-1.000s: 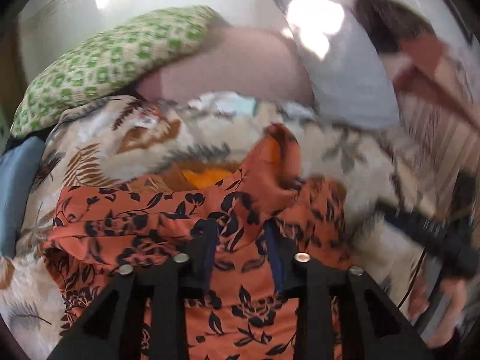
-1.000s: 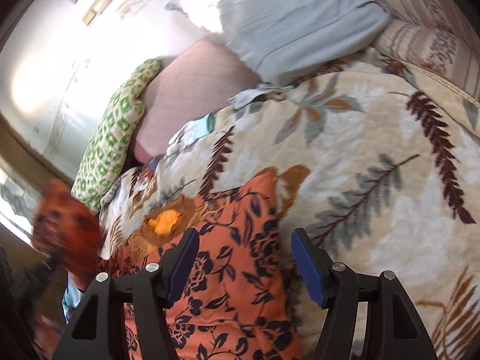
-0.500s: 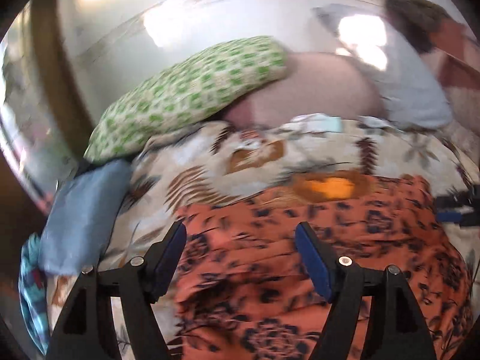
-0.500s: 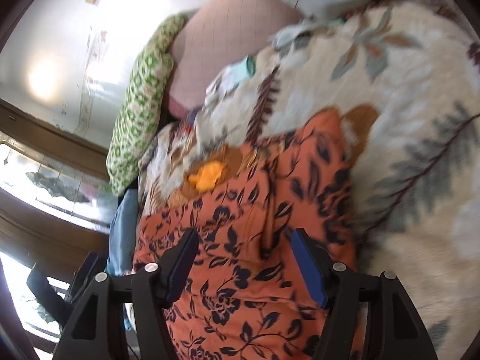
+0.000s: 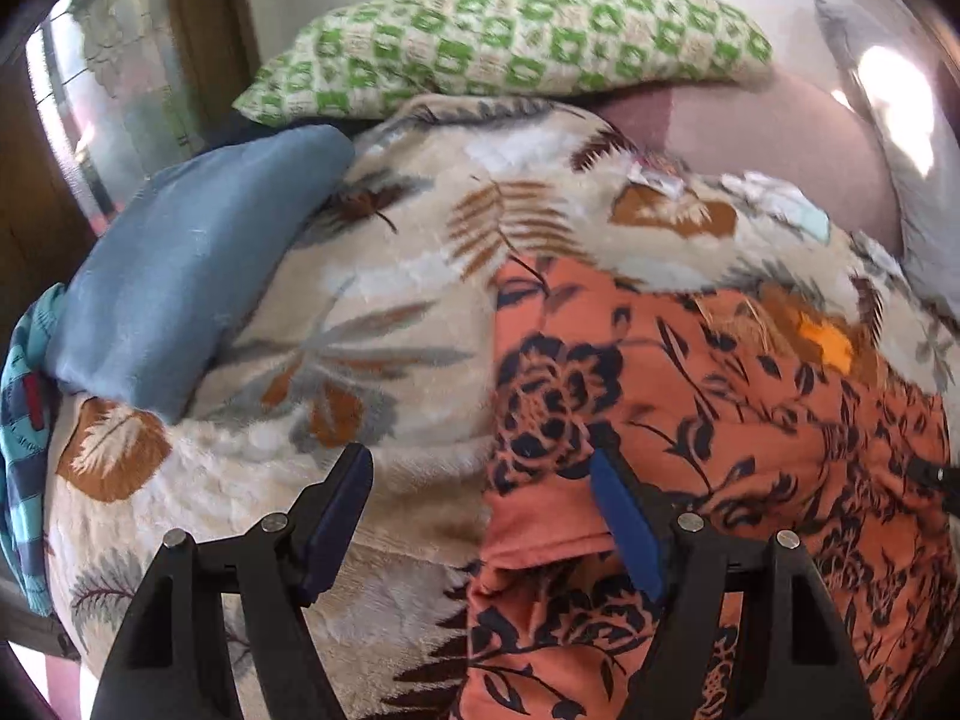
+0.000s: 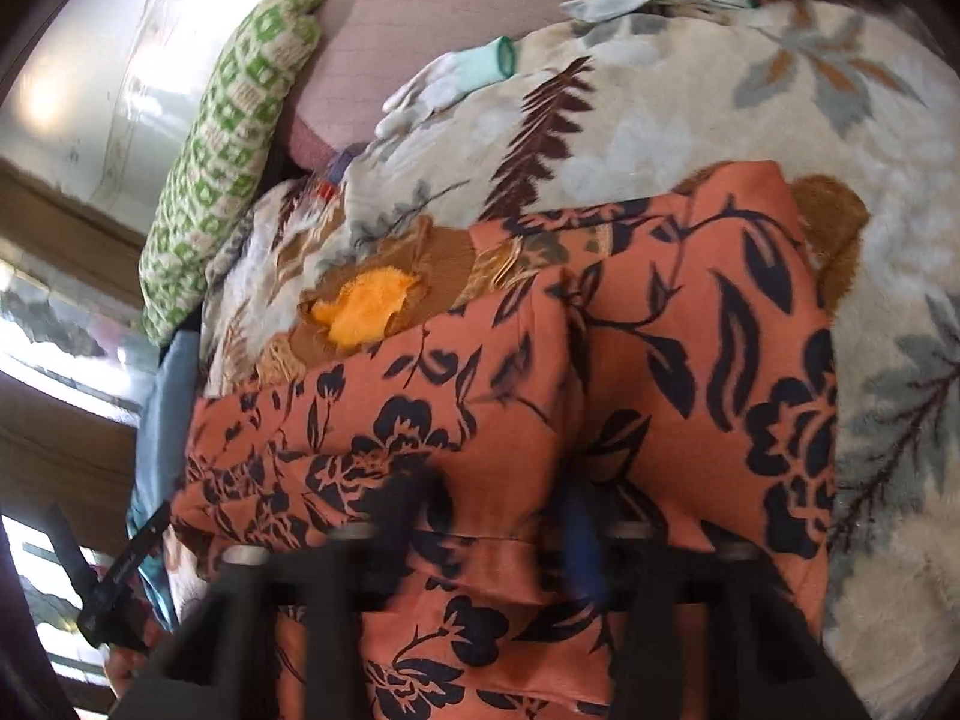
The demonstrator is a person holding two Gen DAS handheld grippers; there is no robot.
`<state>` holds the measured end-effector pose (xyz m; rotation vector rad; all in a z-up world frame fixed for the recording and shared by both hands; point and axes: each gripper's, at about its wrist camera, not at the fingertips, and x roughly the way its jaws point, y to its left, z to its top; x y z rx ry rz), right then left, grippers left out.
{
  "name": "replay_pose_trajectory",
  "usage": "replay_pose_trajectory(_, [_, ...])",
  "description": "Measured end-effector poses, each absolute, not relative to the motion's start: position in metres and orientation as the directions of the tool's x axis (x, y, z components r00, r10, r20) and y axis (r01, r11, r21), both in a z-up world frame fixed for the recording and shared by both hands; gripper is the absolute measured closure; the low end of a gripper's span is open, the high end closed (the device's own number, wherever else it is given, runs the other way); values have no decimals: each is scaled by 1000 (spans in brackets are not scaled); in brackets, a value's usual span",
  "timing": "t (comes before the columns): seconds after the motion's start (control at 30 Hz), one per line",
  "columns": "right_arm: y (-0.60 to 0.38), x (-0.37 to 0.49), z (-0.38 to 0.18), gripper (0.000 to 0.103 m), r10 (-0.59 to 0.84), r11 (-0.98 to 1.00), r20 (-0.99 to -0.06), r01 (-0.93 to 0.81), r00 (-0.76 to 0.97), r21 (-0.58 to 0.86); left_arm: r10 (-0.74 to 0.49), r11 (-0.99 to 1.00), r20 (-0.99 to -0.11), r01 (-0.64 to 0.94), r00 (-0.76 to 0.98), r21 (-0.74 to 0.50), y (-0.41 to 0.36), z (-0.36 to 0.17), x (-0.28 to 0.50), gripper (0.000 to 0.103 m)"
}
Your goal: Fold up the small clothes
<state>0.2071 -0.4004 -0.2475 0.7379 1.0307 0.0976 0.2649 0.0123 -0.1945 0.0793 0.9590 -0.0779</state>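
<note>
One orange garment of thin woven cloth with a black flower print (image 5: 708,420) lies spread on the bed, over a cream plush blanket with leaf patterns (image 5: 372,312). Left tongs (image 5: 480,516): jaws wide apart, nothing gripped; the garment's left edge lies between them, one blue pad over bare blanket, the other over the cloth. Right tongs (image 6: 504,516): blurred in their own view, jaws having just been closing, a raised ridge of the orange cloth between them; they appear nearly shut on it. Also present: a green-and-white patterned pillow (image 5: 510,42), a blue cushion (image 5: 180,264), a pale glove (image 6: 444,84).

Step in hand, as judged: taking the near hem at both sides for a fold. Advice: the left tongs should pinch the edge fully, both layers if doubled, level with the right tongs' hold, so the lift is even and the blanket pile is not caught.
</note>
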Motion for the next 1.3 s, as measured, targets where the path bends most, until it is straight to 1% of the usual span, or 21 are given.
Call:
replay_pose_trajectory(0.1, [-394,205,-238,91,388,781,-742,232,547,580,12,985,-849,139,529,101,3,-209,262,27])
replay_pose_trajectory(0.13, [-395,202,-232,91,396,775,-727,221,561,592,18,983,-857,148,515,109,2,-213,261,27])
replay_pose_trajectory(0.2, [-402,193,-215,91,405,757,-683,195,608,623,15,980,-863,164,505,113,2,-216,256,27])
replay_pose_trajectory(0.3, [-426,174,-190,91,337,759,-639,202,691,618,-13,975,-866,197,500,99,4,-216,247,27])
replay_pose_trajectory(0.4, [-456,157,-186,91,326,728,-612,221,720,648,0,966,-870,226,493,128,0,-216,240,27])
replay_pose_trajectory(0.43, [-460,155,-190,91,341,728,-622,221,705,649,5,963,-868,230,497,137,-2,-215,237,27])
replay_pose_trajectory(0.5, [-472,153,-205,90,336,700,-672,302,660,647,-6,963,-853,234,522,137,-3,-206,233,27])
replay_pose_trajectory(0.57, [-484,147,-213,89,241,721,-744,398,623,567,-35,962,-829,242,557,122,-6,-192,229,27])
replay_pose_trajectory(0.63, [-491,142,-211,88,190,725,-755,429,628,539,-56,960,-809,254,585,117,-15,-179,230,27])
replay_pose_trajectory(0.67, [-493,140,-206,88,188,725,-737,415,649,550,-59,958,-804,259,591,120,-20,-175,232,27])
replay_pose_trajectory(0.73, [-486,141,-197,88,230,738,-693,342,684,582,-50,955,-797,263,601,139,-31,-173,239,27])
replay_pose_trajectory(0.83, [-449,161,-191,88,317,786,-678,217,664,579,-30,949,-808,270,588,161,-48,-182,250,27])
replay_pose_trajectory(0.9, [-419,172,-194,88,352,824,-695,145,626,548,-27,944,-834,289,551,161,-58,-195,253,27])
replay_pose_trajectory(0.93, [-403,177,-195,88,347,848,-713,122,610,517,-15,938,-852,303,523,169,-62,-205,253,27])
replay_pose_trajectory(1.0, [-379,180,-202,88,335,886,-750,80,570,457,38,925,-880,317,474,210,-67,-225,250,27])
replay_pose_trajectory(1.03, [-369,182,-208,88,339,899,-776,59,532,433,41,923,-877,318,479,217,-67,-230,246,27])
replay_pose_trajectory(1.1, [-352,187,-231,87,311,930,-857,51,411,363,28,919,-861,325,508,221,-64,-230,237,27])
replay_pose_trajectory(1.13, [-348,187,-237,88,303,937,-869,42,391,346,27,918,-862,330,507,223,-62,-229,234,27])
replay_pose_trajectory(1.23, [-352,180,-228,88,301,937,-868,44,395,346,17,927,-863,317,505,203,-56,-216,231,27])
replay_pose_trajectory(1.3, [-355,171,-221,88,316,926,-842,49,437,373,-28,932,-847,321,531,170,-57,-205,228,27])
